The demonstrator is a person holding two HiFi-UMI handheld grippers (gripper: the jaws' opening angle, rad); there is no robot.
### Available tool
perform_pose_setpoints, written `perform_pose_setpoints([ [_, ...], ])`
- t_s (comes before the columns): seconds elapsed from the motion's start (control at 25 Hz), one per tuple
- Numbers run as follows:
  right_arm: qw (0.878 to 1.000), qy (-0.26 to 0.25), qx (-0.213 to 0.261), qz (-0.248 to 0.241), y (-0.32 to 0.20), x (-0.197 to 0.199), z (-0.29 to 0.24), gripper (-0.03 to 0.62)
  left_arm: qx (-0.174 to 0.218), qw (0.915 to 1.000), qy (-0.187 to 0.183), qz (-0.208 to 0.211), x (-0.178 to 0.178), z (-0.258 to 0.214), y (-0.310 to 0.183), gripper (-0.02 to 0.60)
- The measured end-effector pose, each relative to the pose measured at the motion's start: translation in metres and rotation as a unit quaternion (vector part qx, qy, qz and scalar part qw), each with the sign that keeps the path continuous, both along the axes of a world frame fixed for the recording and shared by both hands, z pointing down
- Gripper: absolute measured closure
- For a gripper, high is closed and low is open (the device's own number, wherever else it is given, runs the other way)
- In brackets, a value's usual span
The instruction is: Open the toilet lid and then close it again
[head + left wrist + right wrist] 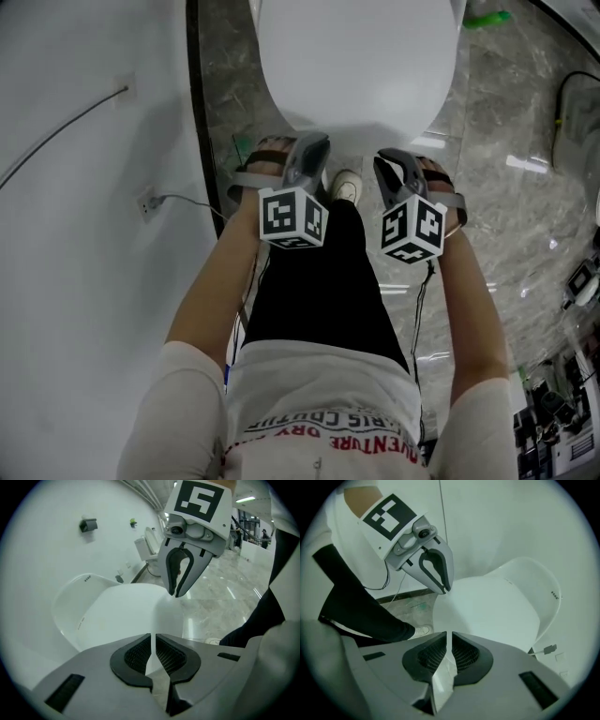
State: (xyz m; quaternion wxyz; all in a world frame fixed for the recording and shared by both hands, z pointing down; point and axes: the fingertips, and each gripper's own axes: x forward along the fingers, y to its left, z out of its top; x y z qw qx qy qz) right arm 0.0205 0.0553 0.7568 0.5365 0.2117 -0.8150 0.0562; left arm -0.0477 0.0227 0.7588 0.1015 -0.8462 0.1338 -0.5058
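Bare floor (511,131) right of toilet lid (356,56), wall (75,244) close on left.

Possibly a bathroom showroom; toilet (356,56), second toilet (147,550), polished marble floor (506,150)

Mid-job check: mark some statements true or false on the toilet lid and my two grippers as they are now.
The toilet lid is raised upright. False: it lies down, closed.
The left gripper and right gripper are both at the lid's front edge. True.
The left gripper's jaws stand wide apart. False: only a slit separates them, nothing in it.
A white shoe shows between the two grippers in the head view. True.
The right gripper holds a cloth. False: it holds nothing.
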Motion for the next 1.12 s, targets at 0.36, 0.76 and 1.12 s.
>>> perform_pose_setpoints([
  [0.36, 0.982, -0.101, 0.079, 0.138, -0.049, 0.004, -0.159, 0.577, 0.037, 0.9831, 0.128, -0.126, -0.013, -0.159, -0.052, 0.574],
  [0.76, 0.953, -0.173, 0.165, 0.186, -0.057, -0.013, -0.368, 0.579, 0.11, 0.9245, 0.286, -0.226, -0.034, -0.402, -0.065, 0.574],
  [1.12, 0.919, -0.238, 0.214, 0.23, -0.043, -0.016, -0.527, 0.579, 0.143, 0.8882, 0.365, -0.239, -0.058, -0.556, -0.038, 0.574],
])
